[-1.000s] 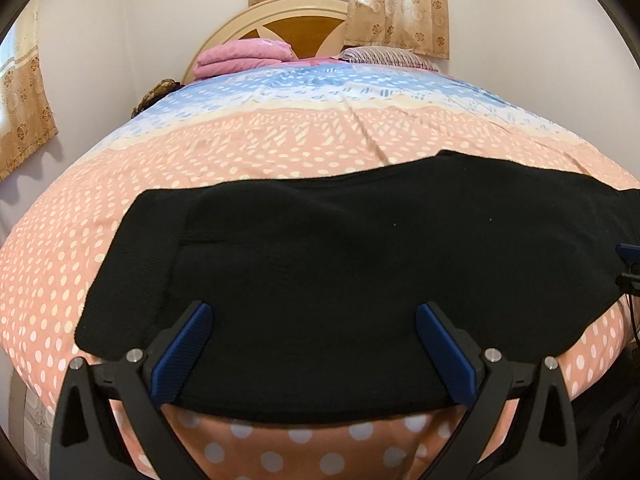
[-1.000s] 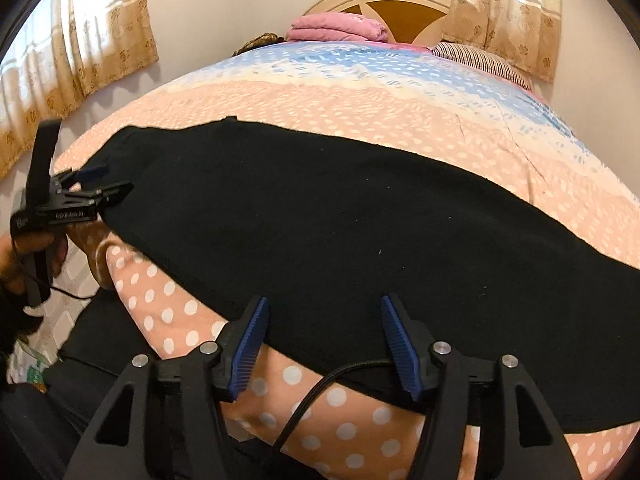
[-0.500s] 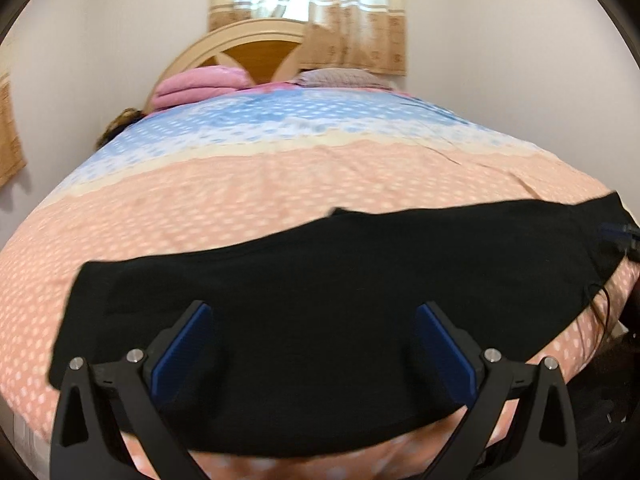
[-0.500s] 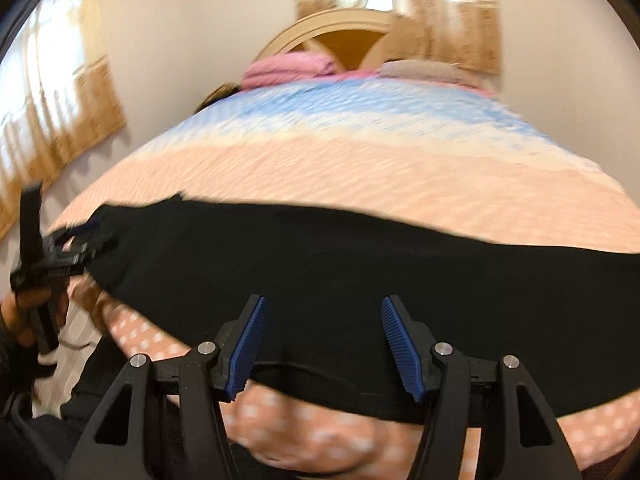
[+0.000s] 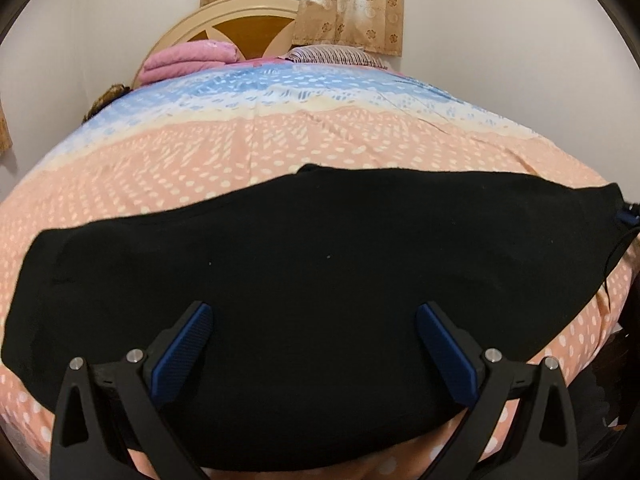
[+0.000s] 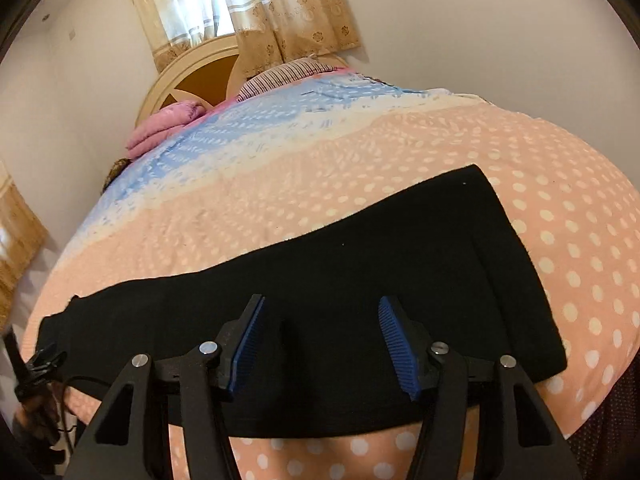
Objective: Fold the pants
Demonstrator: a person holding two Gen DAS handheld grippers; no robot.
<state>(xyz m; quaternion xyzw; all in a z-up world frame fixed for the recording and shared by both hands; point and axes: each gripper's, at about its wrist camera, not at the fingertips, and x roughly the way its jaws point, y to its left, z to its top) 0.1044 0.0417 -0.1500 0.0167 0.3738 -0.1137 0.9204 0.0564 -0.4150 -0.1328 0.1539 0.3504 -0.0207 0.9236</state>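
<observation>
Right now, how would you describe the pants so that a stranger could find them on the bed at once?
Look at the big bed with the pink dotted cover. Near its foot edge, far from the pillow and pink blanket, lies a long flat band of cloth across the bed. These are the pants: the only plain black thing on the cover.

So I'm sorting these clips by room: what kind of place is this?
A bedroom, almost certainly. A bed with a dotted peach and blue bedspread fills the view, a rounded wooden headboard stands at its far end with pillows against it, and curtains hang behind. Black pants lie spread on it.
</observation>
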